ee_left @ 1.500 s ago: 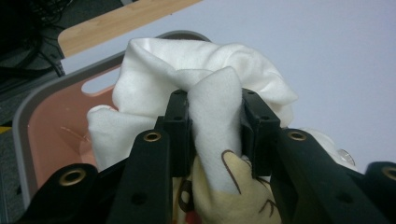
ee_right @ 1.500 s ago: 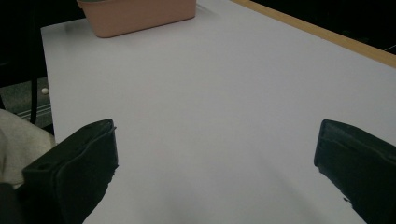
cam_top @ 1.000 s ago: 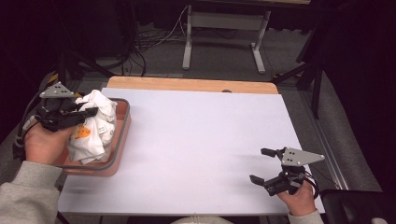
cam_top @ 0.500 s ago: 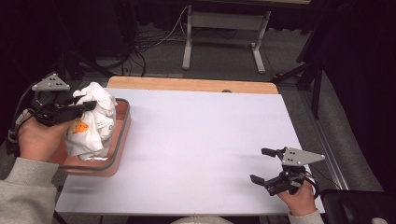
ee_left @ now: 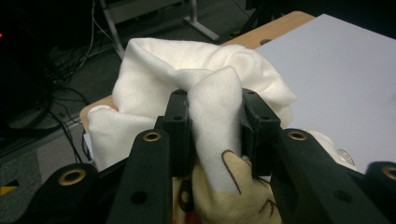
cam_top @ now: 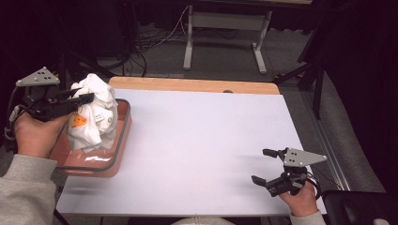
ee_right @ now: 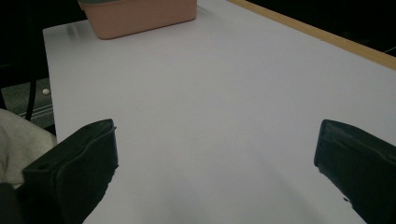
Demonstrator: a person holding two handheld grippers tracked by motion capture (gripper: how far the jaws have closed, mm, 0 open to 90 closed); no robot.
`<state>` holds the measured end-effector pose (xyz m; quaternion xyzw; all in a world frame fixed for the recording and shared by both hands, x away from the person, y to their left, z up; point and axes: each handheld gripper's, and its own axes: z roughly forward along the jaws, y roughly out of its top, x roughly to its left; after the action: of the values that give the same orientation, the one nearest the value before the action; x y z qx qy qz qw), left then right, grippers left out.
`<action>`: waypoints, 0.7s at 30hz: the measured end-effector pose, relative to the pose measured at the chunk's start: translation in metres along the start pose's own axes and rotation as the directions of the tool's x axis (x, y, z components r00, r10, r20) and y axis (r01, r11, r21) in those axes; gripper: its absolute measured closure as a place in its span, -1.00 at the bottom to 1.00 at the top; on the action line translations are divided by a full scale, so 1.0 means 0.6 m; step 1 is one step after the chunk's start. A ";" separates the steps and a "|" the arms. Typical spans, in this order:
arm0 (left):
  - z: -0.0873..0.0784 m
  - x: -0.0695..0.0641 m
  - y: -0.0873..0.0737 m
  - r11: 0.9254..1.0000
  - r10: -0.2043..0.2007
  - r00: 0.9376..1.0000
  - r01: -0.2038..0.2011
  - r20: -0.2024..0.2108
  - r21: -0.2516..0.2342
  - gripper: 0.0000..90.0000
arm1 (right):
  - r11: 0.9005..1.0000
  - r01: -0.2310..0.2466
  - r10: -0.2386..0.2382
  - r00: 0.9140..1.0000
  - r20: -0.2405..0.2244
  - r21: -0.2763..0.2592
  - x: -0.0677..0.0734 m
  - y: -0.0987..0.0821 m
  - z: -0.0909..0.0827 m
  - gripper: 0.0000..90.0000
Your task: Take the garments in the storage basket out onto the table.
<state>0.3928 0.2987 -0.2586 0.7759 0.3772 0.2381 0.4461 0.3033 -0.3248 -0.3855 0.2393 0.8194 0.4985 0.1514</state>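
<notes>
A crumpled white cloth (cam_top: 94,115) with an orange and yellow print hangs over the pink bin (cam_top: 119,140) at the table's left edge. My left gripper (cam_top: 80,99) is shut on a fold near the cloth's top and holds it above the bin. In the left gripper view both jaws pinch a ridge of the white cloth (ee_left: 212,116). Near the table's front right corner my right gripper (cam_top: 265,166) rests open, with nothing between its jaws. The right gripper view looks across the bare white tabletop (ee_right: 210,93) toward the pink bin (ee_right: 140,16).
The white tabletop (cam_top: 202,140) has a wooden strip (cam_top: 187,84) along its far edge. Beyond it stand a metal frame's legs (cam_top: 225,42) and cables on a dark floor. A black object (cam_top: 356,206) sits off the front right corner.
My left gripper has risen with the white cloth, drawing it up out of the pink bin. The right gripper has stayed in place, open.
</notes>
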 end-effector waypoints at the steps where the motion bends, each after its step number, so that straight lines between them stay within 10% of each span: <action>1: -0.002 0.000 0.000 1.000 -0.001 1.000 0.001 0.002 -0.008 0.51 | 1.000 0.000 0.000 1.000 0.000 0.000 0.000 0.000 0.000 -1.00; 21: -0.020 -0.024 0.021 0.980 0.000 0.983 0.037 0.183 -0.195 0.51 | 1.000 -0.003 0.003 1.000 0.001 -0.002 -0.002 -0.002 0.001 -1.00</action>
<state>0.3806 0.2895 -0.2421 0.7428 0.3165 0.1980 0.5557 0.3043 -0.3259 -0.3870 0.2407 0.8185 0.4993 0.1512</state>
